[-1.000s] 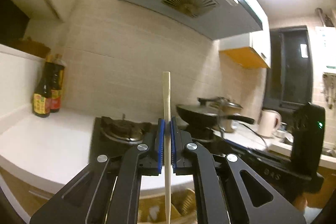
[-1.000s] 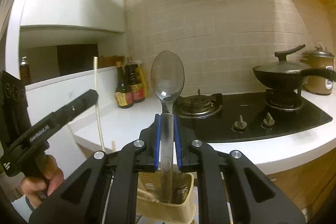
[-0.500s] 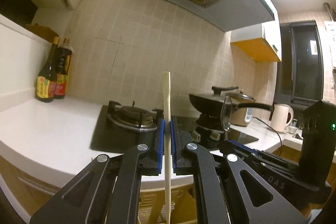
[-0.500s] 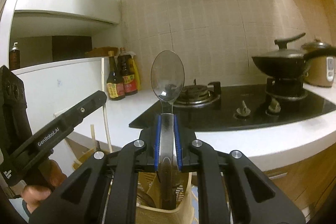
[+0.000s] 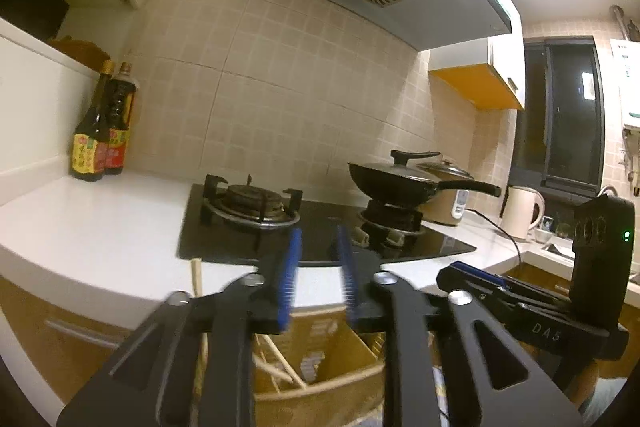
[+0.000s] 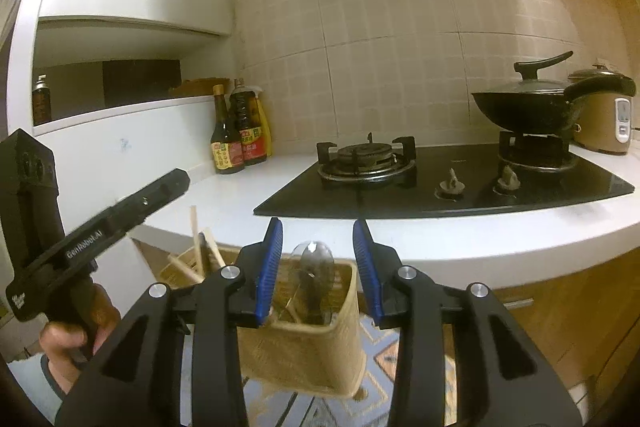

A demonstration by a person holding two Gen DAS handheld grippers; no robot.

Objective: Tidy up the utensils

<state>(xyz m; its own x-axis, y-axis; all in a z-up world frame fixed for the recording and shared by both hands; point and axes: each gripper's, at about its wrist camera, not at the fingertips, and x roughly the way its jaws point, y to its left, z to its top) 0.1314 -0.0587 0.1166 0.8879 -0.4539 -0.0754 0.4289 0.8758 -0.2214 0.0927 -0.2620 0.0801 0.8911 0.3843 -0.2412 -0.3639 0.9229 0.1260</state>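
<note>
My left gripper is opening, and nothing is between its blue pads. Just left of its left finger a pale chopstick stands upright and free. It rises from the tan woven holder below, where more chopsticks lean. My right gripper is also opening with its pads clear. A metal spoon stands bowl up in the holder just beyond that gripper. Chopsticks stick up from the holder's left part, under the left gripper. A hand holds that gripper's handle.
The holder sits below the white counter edge. On the counter are a black gas hob, a lidded wok, a rice cooker, sauce bottles and a kettle. Wooden cabinet fronts stand to the right.
Both grippers sank below counter height and spread their jaws. The chopstick left the left pads and stands in the holder. The spoon dropped out of the right pads into the holder.
</note>
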